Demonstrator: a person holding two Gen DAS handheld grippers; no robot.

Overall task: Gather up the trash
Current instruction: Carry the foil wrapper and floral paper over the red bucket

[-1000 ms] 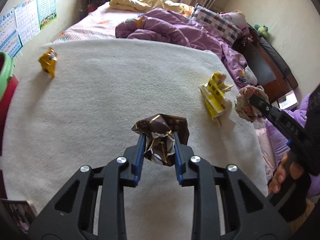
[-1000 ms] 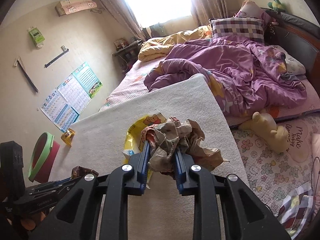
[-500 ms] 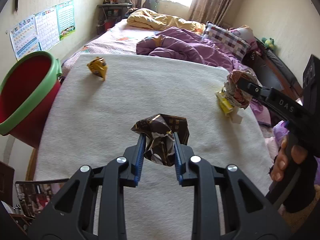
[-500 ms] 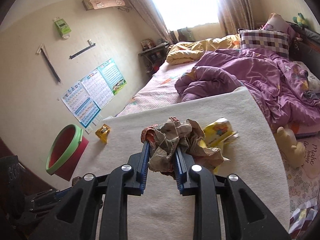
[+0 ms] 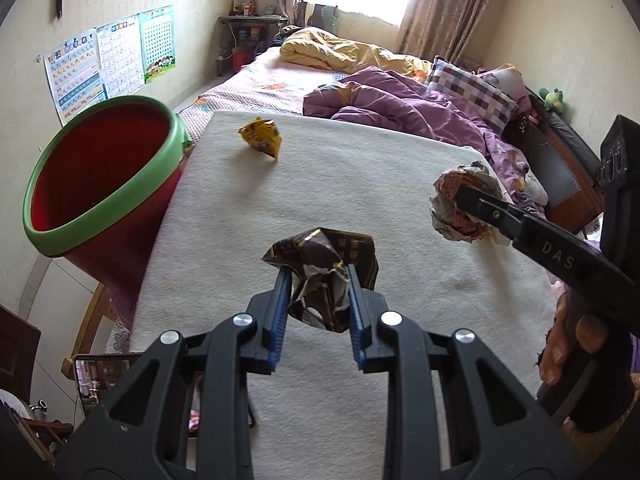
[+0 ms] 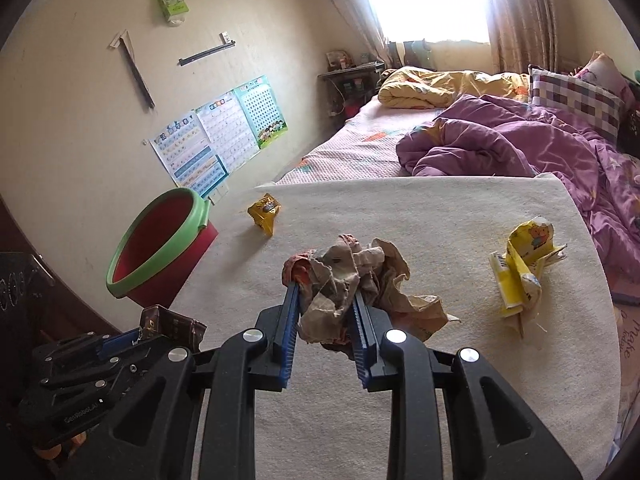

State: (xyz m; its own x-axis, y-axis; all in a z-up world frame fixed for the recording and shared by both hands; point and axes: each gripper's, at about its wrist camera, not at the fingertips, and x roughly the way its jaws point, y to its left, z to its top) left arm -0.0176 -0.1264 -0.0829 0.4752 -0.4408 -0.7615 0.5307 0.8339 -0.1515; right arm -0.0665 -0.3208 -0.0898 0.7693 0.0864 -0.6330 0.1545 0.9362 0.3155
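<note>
With the left tongs (image 5: 316,280) clamped on a crumpled glossy dark wrapper (image 5: 324,264) and the right tongs (image 6: 326,300) gripping a wad of brown paper (image 6: 348,272), the red, green-rimmed bucket (image 5: 100,184) stands beyond the tabletop (image 5: 360,184) edge, leftward, nearer the left hand.

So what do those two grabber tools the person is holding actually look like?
Both are matte black plastic frames with cut-out triangular openings and round silver screws. Each gripper, left and right, ends in two straight fingers lined with ribbed blue pads. White lettering reading DAS runs along the side of the right one, seen from the left wrist camera. No cables show. The right hand shows a dark cuff below it.
</note>
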